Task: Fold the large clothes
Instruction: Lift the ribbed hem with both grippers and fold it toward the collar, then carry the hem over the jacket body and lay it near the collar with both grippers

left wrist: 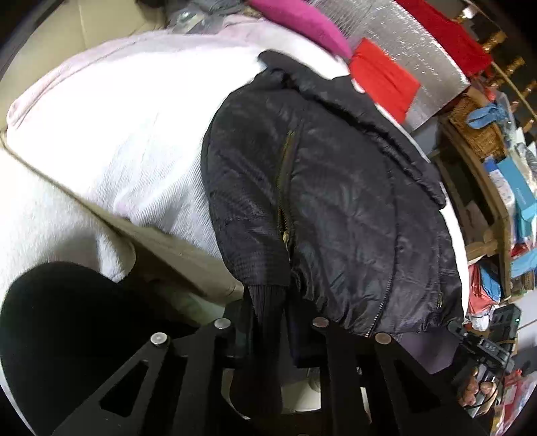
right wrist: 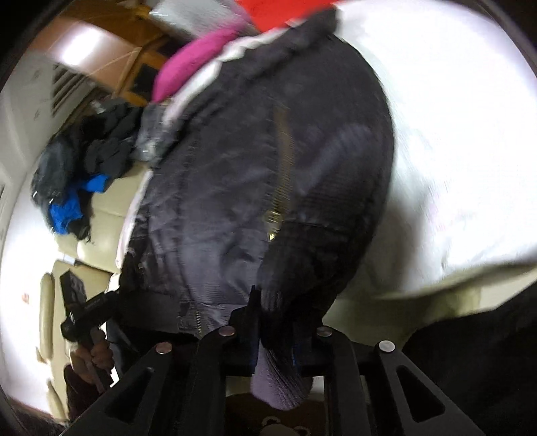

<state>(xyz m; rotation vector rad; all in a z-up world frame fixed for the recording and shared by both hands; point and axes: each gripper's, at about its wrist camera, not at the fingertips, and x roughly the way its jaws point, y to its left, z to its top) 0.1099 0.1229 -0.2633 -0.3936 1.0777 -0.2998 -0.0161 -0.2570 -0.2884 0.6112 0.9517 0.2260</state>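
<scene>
Left gripper (left wrist: 268,338): jaws clamped on jacket (left wrist: 335,201) hem, pointing steeply down. Right gripper (right wrist: 275,345): jaws pinched on ribbed cuff, angled down. Each hand (left wrist: 476,389) grips its handle, fingers wrapped.

A jacket (left wrist: 329,187) is lying on a spread cloth (left wrist: 110,134), its hem hanging toward the cameras over the near edge. The left gripper (left wrist: 272,338) is pinching a ribbed cuff (left wrist: 265,302) at the hem, and the right gripper (right wrist: 278,338) is pinching the hem's other end. A folded garment (left wrist: 382,77) and a cushion (left wrist: 302,20) are sitting beyond the jacket's collar. A shelf (left wrist: 483,187) of clutter is standing beside the cloth. In the right wrist view, a heap of clothes (right wrist: 80,174) is lying left of the jacket.
</scene>
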